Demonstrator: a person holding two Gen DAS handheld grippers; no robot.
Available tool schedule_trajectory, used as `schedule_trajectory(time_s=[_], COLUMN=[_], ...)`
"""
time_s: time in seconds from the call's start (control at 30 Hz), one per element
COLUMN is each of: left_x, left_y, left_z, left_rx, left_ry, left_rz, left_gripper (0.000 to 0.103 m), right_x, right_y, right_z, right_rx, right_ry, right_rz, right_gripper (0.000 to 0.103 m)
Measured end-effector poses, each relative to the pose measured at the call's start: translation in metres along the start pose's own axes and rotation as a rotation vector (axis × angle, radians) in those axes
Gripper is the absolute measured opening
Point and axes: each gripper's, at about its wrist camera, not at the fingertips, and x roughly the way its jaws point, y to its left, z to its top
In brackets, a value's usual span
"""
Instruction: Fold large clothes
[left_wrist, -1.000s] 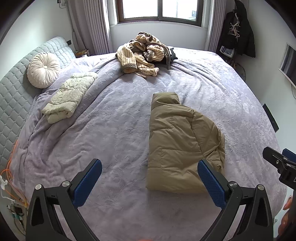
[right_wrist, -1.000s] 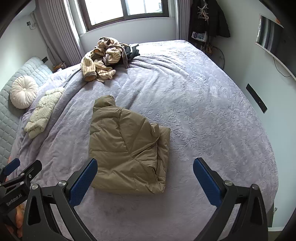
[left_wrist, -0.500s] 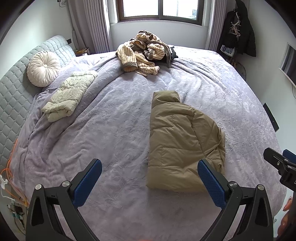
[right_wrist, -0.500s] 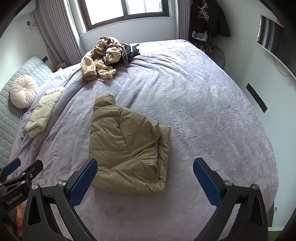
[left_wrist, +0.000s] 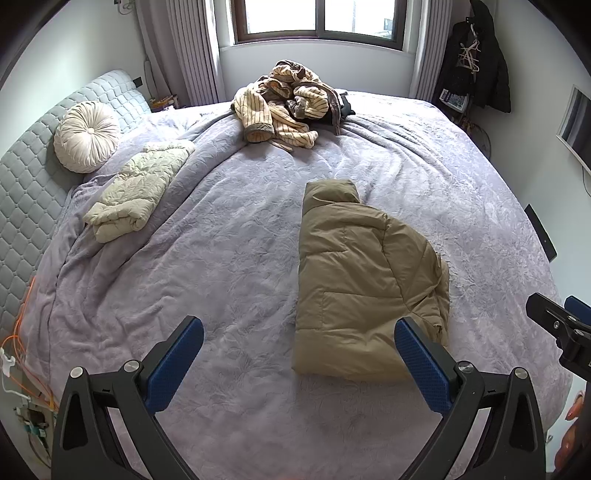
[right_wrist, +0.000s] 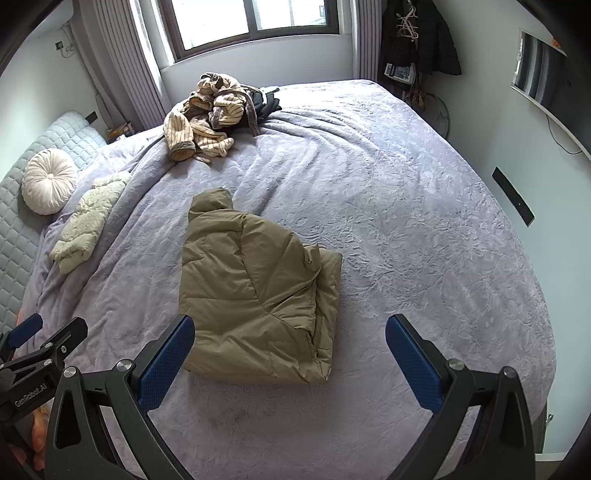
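A tan puffer jacket (left_wrist: 362, 280) (right_wrist: 255, 291) lies folded lengthwise on the lilac bedspread (left_wrist: 229, 258) (right_wrist: 406, 221), collar toward the window. My left gripper (left_wrist: 299, 363) hovers open above the near bed edge, its right finger over the jacket's near hem. My right gripper (right_wrist: 290, 360) is open too, its left finger over the jacket's near left corner. Neither holds anything. Each gripper shows at the edge of the other's view.
A heap of striped beige and dark clothes (left_wrist: 288, 107) (right_wrist: 214, 114) sits at the far side below the window. A folded cream garment (left_wrist: 136, 192) (right_wrist: 88, 225) and a round cushion (left_wrist: 86, 136) lie by the quilted headboard. Orange cables (left_wrist: 22, 332) hang at left.
Both views have tilted slightly; the bed and jacket sit a little lower in the left wrist view. The jacket has not moved and both grippers stay open.
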Motion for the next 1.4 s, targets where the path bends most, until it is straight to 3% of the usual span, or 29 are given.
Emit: schedule_trajectory(time_s=[1.4], left_x=[-0.0040], left_y=[0.0041], left_z=[0.0016], left_rx=[0.002], left_ry=[0.001], left_rz=[0.006], left_gripper=[0.103], right_x=[-0.0018], right_y=[0.0033], right_z=[-0.0023], right_rx=[0.002], right_ry=[-0.003], right_rz=[-0.002], right_gripper=[0.103])
